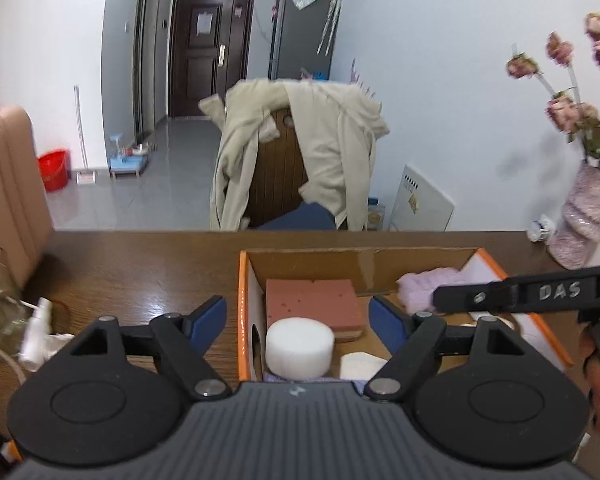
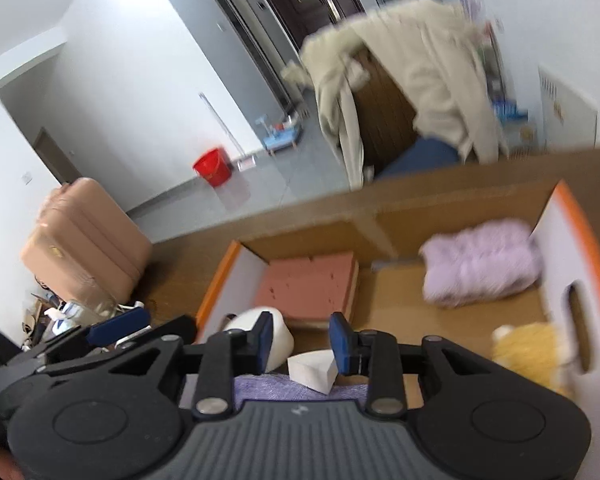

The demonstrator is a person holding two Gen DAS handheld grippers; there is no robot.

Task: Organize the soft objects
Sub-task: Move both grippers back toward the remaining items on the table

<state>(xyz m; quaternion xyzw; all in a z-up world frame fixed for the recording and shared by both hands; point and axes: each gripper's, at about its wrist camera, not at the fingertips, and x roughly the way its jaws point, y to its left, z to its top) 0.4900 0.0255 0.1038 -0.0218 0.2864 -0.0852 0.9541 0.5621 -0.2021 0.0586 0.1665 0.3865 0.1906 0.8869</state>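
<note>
Both grippers' fingers gape empty over the box (image 1: 242,320); right gripper (image 2: 300,338) half hides a white wedge (image 2: 314,372).

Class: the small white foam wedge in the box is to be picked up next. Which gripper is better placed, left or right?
Right. The right gripper is open directly over the white wedge; the left gripper frames the round white foam instead.

Glossy wooden table (image 1: 140,280), cardboard box (image 1: 364,264)

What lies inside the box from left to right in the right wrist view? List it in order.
White foam cylinder → pink sponge block → lilac fluffy cloth → yellow plush.
</note>
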